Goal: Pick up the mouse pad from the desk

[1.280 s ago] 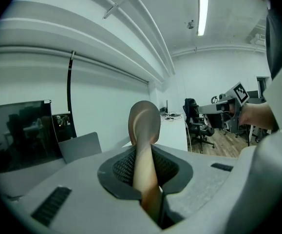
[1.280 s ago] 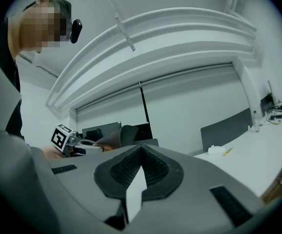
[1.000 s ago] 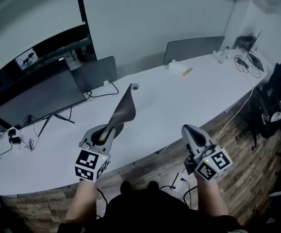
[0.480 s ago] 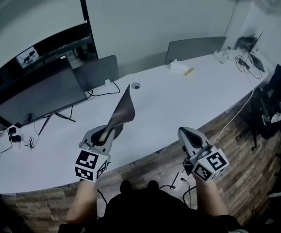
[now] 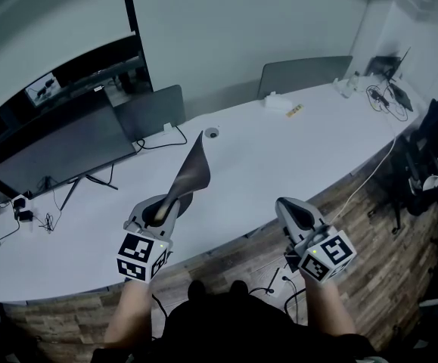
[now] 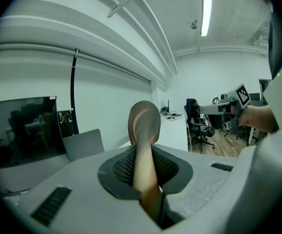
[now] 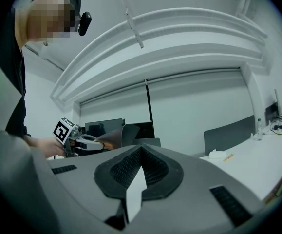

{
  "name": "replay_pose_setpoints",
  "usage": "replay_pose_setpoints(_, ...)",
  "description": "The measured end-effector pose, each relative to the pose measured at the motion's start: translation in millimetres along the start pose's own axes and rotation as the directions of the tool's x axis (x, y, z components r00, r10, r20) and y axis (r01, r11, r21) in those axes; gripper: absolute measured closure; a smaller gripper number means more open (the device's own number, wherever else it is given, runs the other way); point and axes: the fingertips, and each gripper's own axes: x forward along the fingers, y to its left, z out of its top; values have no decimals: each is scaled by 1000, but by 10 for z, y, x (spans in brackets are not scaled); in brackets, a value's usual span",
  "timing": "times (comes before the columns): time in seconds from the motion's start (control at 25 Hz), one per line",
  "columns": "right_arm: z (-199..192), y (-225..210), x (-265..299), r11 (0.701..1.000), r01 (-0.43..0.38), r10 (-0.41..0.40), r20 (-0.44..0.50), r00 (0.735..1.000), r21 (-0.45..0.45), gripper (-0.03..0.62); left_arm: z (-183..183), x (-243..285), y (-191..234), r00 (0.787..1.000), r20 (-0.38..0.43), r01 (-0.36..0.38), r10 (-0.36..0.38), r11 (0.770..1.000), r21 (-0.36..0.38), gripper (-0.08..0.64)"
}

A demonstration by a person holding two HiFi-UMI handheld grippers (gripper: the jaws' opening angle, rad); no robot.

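The mouse pad point(image 5: 192, 169) is a thin brown sheet, lifted off the white desk point(image 5: 279, 165) and standing on edge in the air. My left gripper point(image 5: 162, 206) is shut on its lower end, near the desk's front edge. In the left gripper view the mouse pad point(image 6: 143, 126) rises straight up from between the pads of the left gripper point(image 6: 143, 165). My right gripper point(image 5: 294, 212) hovers at the desk's front edge to the right, shut with nothing in it. The right gripper view shows its own tips point(image 7: 140, 152) touching and, at left, the mouse pad point(image 7: 116, 134) in the other gripper.
A dark monitor point(image 5: 60, 153) stands at the back left, with cables under it. Grey divider panels point(image 5: 302, 74) line the far edge. A small round disc point(image 5: 212, 134) and a white box point(image 5: 278, 103) lie on the desk. A black office chair point(image 5: 430, 150) is at the right.
The right gripper has drifted slightly to the left in the head view. The left gripper and the mouse pad have stayed where they were.
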Motion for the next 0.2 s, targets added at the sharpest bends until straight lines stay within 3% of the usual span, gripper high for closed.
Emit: replay_pose_setpoints(0.2, -2, -16, -19, 1000, -4, 4, -2, 1000, 2, 589, 17, -4, -25, 1000, -2, -3, 3, 1000, 1, 508)
